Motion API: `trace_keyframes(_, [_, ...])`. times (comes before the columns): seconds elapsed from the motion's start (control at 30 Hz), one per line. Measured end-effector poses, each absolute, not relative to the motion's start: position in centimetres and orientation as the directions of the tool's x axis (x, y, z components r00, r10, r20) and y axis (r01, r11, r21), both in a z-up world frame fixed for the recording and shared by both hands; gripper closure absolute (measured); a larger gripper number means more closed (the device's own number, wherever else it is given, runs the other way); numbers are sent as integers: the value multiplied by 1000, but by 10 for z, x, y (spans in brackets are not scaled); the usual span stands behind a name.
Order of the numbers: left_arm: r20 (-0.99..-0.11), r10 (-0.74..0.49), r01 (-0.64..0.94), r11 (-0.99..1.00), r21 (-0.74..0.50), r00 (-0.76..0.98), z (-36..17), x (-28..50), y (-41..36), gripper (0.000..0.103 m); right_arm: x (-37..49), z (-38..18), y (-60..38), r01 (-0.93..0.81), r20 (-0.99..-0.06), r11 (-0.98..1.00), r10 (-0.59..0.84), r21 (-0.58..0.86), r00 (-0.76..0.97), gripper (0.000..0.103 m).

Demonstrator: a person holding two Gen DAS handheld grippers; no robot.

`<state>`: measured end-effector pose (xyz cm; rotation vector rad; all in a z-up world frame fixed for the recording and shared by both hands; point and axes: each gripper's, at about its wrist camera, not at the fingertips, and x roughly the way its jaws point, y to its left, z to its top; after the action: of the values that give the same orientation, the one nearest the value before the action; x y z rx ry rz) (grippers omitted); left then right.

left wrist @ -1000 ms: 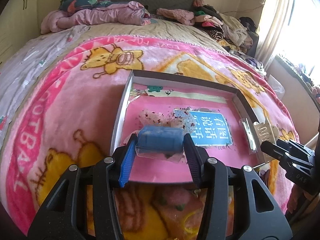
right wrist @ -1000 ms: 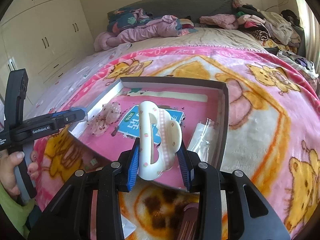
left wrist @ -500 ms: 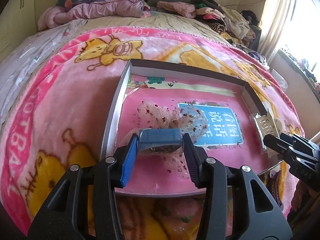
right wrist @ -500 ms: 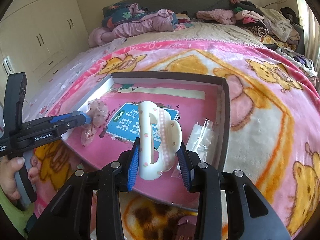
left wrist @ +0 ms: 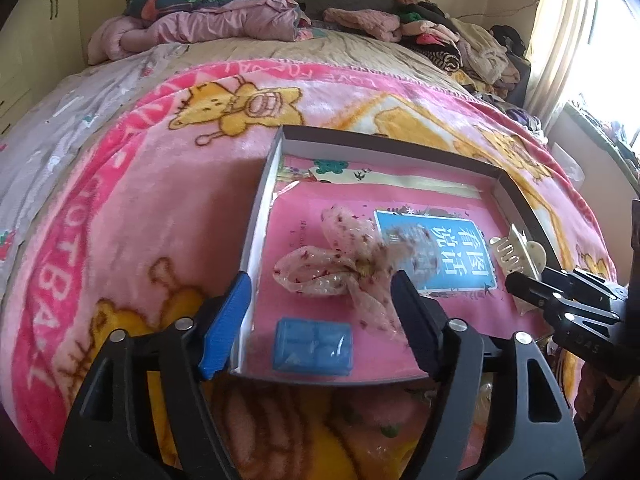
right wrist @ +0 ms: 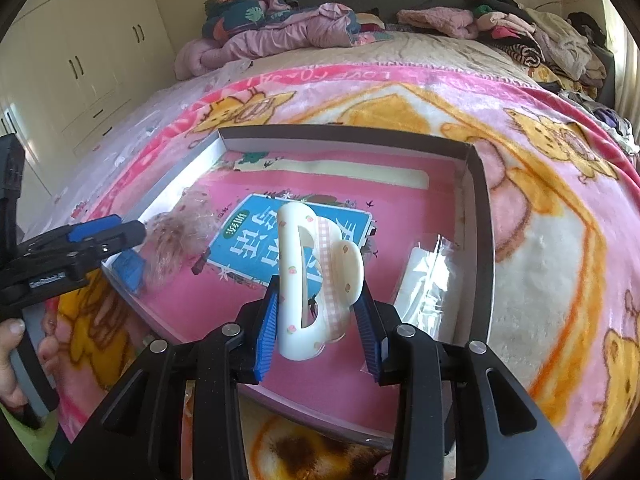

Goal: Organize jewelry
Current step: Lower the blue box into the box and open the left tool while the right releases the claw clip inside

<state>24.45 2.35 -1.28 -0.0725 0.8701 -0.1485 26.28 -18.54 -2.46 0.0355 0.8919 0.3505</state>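
My left gripper (left wrist: 320, 284) hovers over the near left corner of a shallow grey-walled box (left wrist: 256, 232), and its jaws are opening. Between and below them a blue hair clip (left wrist: 312, 350) with a sheer pink speckled bow (left wrist: 340, 268) lies loose on the box's floor, and neither pad touches it. My right gripper (right wrist: 318, 288) is shut on a cream hair claw (right wrist: 316, 284) with small flower prints. It holds the claw upright over the near right part of the box (right wrist: 480, 220). In the left wrist view the claw (left wrist: 518, 254) shows at the right gripper's (left wrist: 520, 284) tips.
A pink book with a blue label (right wrist: 296, 240) lines the box floor. A clear plastic bag (right wrist: 428, 280) lies by the right wall. The box rests on a pink bear-print blanket (left wrist: 140, 220) on a bed. Clothes (right wrist: 520, 32) are piled at the head end, and a hand (right wrist: 12, 344) holds the left gripper.
The left jaws have spread and let go of the blue bow clip, which now lies in the box's near left corner. The right gripper has come lower over the box with the claw.
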Motion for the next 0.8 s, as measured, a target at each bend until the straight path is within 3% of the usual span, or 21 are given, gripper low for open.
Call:
trace_keyframes(0.27, [-753, -137, 49, 989, -138, 644, -9, 233, 36, 12, 261, -27, -188, -268, -766, 946, 308, 183, 564, 68])
trace_keyframes(0.8, [-750, -97, 0, 992, -128, 655, 3, 206, 47, 11, 230, -1, -203, -262, -723, 949, 305, 176, 620, 36])
